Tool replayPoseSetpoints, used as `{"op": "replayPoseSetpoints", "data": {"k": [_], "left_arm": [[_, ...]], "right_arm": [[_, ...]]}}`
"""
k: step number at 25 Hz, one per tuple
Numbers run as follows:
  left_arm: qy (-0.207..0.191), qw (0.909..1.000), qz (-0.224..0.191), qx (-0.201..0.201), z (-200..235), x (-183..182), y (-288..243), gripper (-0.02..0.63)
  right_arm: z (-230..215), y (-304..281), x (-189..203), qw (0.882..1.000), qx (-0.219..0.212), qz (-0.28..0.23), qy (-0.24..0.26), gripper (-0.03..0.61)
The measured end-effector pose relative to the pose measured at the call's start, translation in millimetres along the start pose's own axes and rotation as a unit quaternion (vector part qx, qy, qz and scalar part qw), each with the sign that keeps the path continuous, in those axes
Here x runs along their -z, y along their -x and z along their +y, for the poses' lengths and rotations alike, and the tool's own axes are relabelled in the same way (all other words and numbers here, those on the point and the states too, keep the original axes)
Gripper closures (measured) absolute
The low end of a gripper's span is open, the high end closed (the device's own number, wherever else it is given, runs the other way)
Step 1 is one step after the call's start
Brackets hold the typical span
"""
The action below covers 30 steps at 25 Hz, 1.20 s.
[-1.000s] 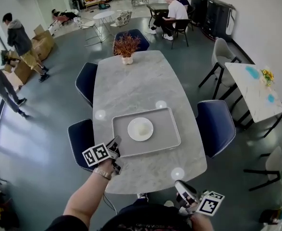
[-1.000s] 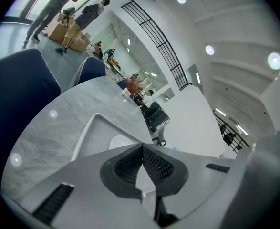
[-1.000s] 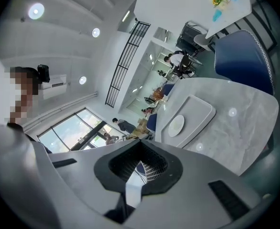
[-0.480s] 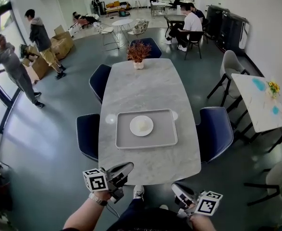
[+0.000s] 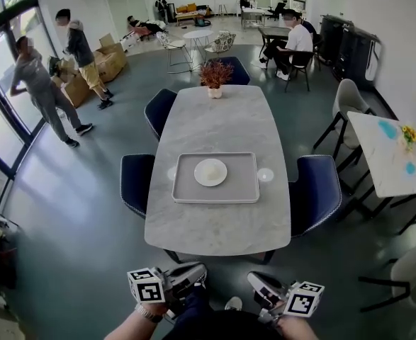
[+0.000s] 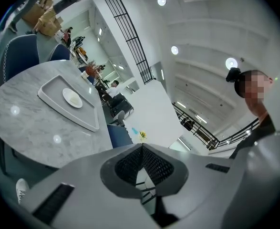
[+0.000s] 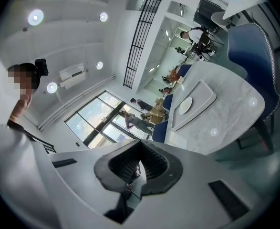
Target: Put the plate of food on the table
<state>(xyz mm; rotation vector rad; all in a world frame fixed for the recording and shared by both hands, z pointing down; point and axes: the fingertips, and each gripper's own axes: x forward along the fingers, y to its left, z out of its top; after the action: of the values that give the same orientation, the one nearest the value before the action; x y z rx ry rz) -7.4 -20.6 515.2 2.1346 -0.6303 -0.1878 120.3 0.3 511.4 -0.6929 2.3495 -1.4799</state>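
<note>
A white plate with a pale mound of food lies in a grey tray on the marble table. Both grippers hang well short of the table's near edge, over the floor. My left gripper is shut with nothing in it, its marker cube to its left. My right gripper is likewise shut and empty. In the left gripper view the plate and tray lie far beyond the shut gripper. The right gripper view shows the plate far past the shut gripper.
Blue chairs stand at the table's left and right. A potted dried plant sits at the far end. A second white table stands to the right. People stand far left, and others sit at the back.
The view has backed away from the table. My left gripper has left the tray's near corner and now hangs off the table; the right has drawn back a little.
</note>
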Motion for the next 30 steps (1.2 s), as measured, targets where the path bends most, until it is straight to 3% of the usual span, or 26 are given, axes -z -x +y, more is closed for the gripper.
{"op": "replayPoseSetpoints", "data": {"k": [6, 13, 24, 30], "left_arm": [[-0.014, 0.9998, 0.017, -0.001, -27, 33, 5, 0.606], [0.001, 1.0000, 0.003, 0.000, -30, 45, 29, 0.606], [0.030, 0.9993, 0.008, 0.024, -31, 30, 88, 0.606], [0.020, 0.9993, 0.009, 0.032, -24, 16, 131, 0.606]], "right_arm": [[1, 9, 12, 0.999, -0.002, 0.030, 0.018, 0.568], [14, -8, 30, 0.998, -0.022, 0.056, 0.024, 0.568], [42, -52, 77, 0.999, -0.021, 0.046, 0.005, 0.568], [62, -74, 111, 0.999, -0.017, 0.040, 0.003, 0.568]]}}
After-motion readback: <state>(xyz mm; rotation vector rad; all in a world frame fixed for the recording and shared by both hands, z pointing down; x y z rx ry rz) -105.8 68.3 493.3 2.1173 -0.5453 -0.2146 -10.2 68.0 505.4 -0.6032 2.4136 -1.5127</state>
